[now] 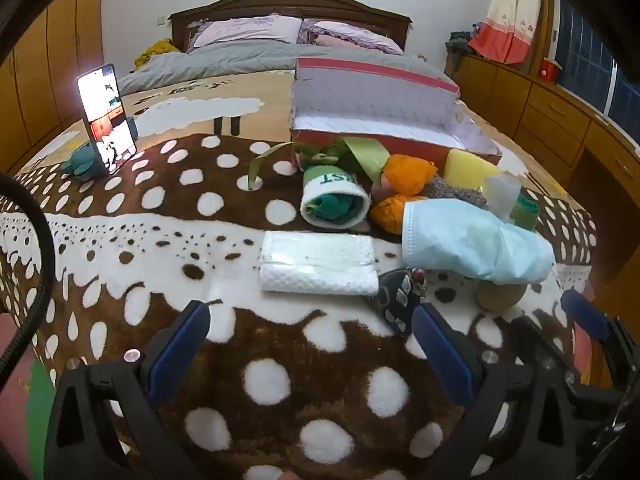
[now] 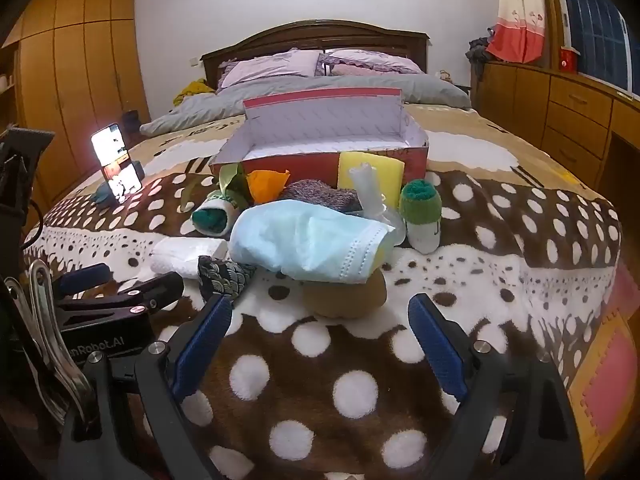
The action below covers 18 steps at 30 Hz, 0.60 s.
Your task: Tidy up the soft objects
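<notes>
A pile of soft things lies on the spotted blanket in front of an open red box (image 1: pixel 372 138) (image 2: pixel 304 162). A blue face mask (image 1: pixel 476 246) (image 2: pixel 308 242) lies on a tan round pad (image 1: pixel 500 294) (image 2: pixel 344 294). Beside them lie a white tissue pack (image 1: pixel 318 264) (image 2: pixel 188 256), a dark patterned pouch (image 1: pixel 398 300) (image 2: pixel 222 276), a rolled white-green sock (image 1: pixel 336 200) (image 2: pixel 214 216), orange cloth (image 1: pixel 404 174) (image 2: pixel 266 184), a yellow sponge (image 1: pixel 468 168) (image 2: pixel 370 168) and a second rolled sock (image 2: pixel 422 216). My left gripper (image 1: pixel 312 340) is open and empty before the tissue pack. My right gripper (image 2: pixel 320 320) is open and empty before the tan pad.
A lit phone (image 1: pixel 106 116) (image 2: pixel 118 160) stands on a teal holder at the left of the bed. Pillows and a grey quilt lie at the headboard. Wooden drawers (image 2: pixel 568 120) run along the right wall. The right gripper shows in the left wrist view (image 1: pixel 584 316).
</notes>
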Each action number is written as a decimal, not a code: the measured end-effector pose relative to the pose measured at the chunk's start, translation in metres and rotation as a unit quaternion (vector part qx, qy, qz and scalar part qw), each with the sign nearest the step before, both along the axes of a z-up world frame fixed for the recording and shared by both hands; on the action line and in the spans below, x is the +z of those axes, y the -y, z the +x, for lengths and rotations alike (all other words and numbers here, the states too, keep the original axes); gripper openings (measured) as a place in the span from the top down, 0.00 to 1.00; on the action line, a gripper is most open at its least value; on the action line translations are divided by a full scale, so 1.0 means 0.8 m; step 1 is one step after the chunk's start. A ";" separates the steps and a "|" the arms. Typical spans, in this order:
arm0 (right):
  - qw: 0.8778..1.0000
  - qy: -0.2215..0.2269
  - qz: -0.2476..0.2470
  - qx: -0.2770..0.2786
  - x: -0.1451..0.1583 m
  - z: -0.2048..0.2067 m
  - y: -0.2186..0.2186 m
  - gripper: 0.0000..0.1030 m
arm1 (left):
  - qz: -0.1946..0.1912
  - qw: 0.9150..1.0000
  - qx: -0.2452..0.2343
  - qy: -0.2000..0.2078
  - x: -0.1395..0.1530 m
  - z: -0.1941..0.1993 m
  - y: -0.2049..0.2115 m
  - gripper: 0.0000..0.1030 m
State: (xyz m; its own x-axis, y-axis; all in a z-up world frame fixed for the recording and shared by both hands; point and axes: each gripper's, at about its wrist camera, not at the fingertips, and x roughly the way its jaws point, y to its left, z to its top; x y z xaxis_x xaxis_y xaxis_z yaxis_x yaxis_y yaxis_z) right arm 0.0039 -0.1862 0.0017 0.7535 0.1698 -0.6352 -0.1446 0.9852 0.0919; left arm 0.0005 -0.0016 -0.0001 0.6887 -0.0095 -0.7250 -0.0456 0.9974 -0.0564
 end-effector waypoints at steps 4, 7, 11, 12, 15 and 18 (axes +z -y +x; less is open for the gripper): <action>1.000 -0.008 0.006 -0.002 0.002 0.003 0.006 0.10 | -0.003 1.000 0.000 0.003 0.001 -0.002 0.001 0.00; 1.000 -0.001 0.000 -0.003 0.000 0.000 0.001 0.10 | -0.003 1.000 0.001 0.004 0.002 -0.004 0.002 0.00; 1.000 0.001 0.000 -0.002 -0.004 0.000 -0.001 0.10 | -0.005 1.000 0.000 0.003 0.002 -0.003 0.000 0.00; 1.000 -0.002 0.001 -0.002 -0.001 0.001 0.001 0.10 | -0.005 1.000 0.000 0.002 0.002 -0.003 -0.001 0.00; 1.000 -0.003 0.000 -0.002 -0.003 0.003 0.003 0.10 | -0.006 1.000 0.000 0.002 0.001 -0.002 -0.002 0.00; 1.000 -0.002 0.000 -0.002 -0.001 0.000 0.000 0.10 | -0.006 1.000 -0.001 0.002 0.001 -0.002 -0.002 0.00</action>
